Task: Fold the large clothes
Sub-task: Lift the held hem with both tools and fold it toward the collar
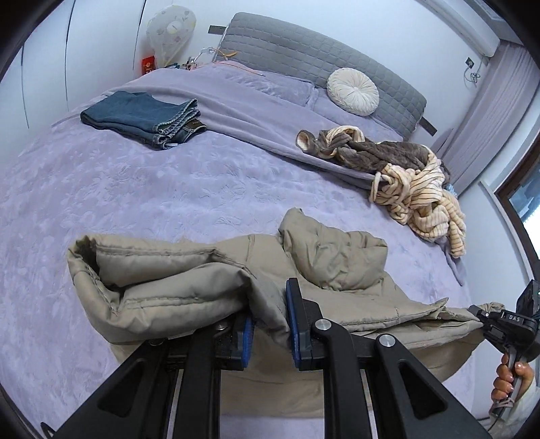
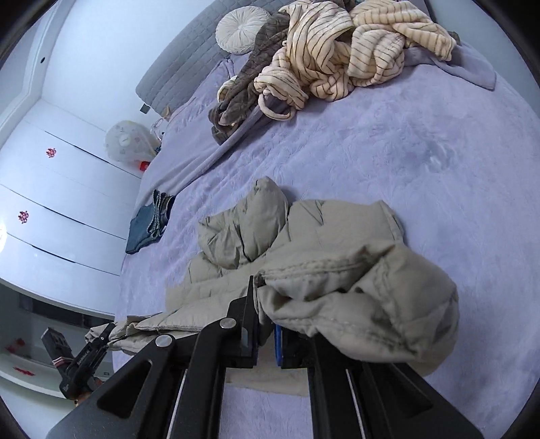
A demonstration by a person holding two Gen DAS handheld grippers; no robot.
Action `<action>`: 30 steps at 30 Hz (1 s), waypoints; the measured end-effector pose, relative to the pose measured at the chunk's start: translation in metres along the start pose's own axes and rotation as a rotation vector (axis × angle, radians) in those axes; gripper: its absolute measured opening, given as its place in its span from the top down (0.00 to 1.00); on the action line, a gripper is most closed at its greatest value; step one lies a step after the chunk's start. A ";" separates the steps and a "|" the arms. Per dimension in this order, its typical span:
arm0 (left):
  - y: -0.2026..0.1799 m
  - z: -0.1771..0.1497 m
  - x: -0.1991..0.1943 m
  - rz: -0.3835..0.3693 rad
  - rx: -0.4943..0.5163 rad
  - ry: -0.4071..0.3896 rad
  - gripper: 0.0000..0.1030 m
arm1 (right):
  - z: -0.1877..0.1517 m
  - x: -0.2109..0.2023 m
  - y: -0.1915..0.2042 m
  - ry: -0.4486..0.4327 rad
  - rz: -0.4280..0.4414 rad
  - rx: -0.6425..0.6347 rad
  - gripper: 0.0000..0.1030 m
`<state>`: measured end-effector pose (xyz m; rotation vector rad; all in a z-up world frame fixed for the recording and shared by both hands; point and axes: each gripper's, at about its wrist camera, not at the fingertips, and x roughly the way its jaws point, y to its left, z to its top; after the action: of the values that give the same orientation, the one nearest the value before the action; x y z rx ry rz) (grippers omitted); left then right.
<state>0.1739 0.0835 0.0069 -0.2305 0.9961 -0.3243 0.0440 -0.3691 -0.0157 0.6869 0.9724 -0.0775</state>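
One bed (image 1: 101, 189) covered in lavender plush fabric carries four garments in all. At the far left of the left wrist view lies one pair of folded blue jeans (image 1: 145, 116), flat and well apart from everything else. Toward the middle, one beige padded jacket (image 1: 209, 287) is bunched near the bed's near edge, its puffy hood (image 1: 332, 260) mounded up behind the rest. The left gripper (image 1: 270, 332) has its two blue-padded fingers (image 1: 293, 320) pinching a fold of this jacket, cloth gathered between them and spilling over the left finger. Farther right, near the one grey quilted headboard (image 1: 303, 50), sits one round cream cushion (image 1: 352, 91), and below it a heap of two rumpled garments touching each other: one brown plush robe (image 1: 378, 152) and one cream striped robe (image 1: 422, 199). At the far right edge, the right gripper (image 1: 479, 312) clamps the jacket's other end, held by one hand (image 1: 509, 375) on its handle. In the right wrist view its two fingers (image 2: 248, 324) are drawn nearly together on a seamed edge of the jacket (image 2: 337, 287), which drapes over the right finger. One covered fan (image 1: 170, 32) stands beyond the bed's far left corner.
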 end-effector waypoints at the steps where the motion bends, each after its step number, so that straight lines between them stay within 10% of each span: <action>1: 0.000 0.005 0.015 0.008 0.006 0.012 0.81 | 0.006 0.010 -0.001 0.003 -0.012 0.004 0.93; 14: 0.013 0.014 0.190 0.087 0.054 0.173 0.81 | 0.033 0.142 -0.055 0.048 -0.139 0.155 0.93; 26: 0.020 0.019 0.217 0.075 0.047 0.170 0.81 | 0.046 0.171 -0.066 0.071 -0.108 0.169 0.92; 27: 0.019 0.019 0.211 0.078 0.051 0.152 0.73 | 0.048 0.168 -0.065 0.083 -0.099 0.169 0.90; 30: 0.014 0.019 0.185 0.131 0.071 0.055 0.00 | 0.049 0.152 -0.058 0.091 -0.085 0.139 0.75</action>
<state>0.2851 0.0285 -0.1324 -0.0915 1.0468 -0.2469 0.1473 -0.4062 -0.1455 0.7820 1.0912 -0.1920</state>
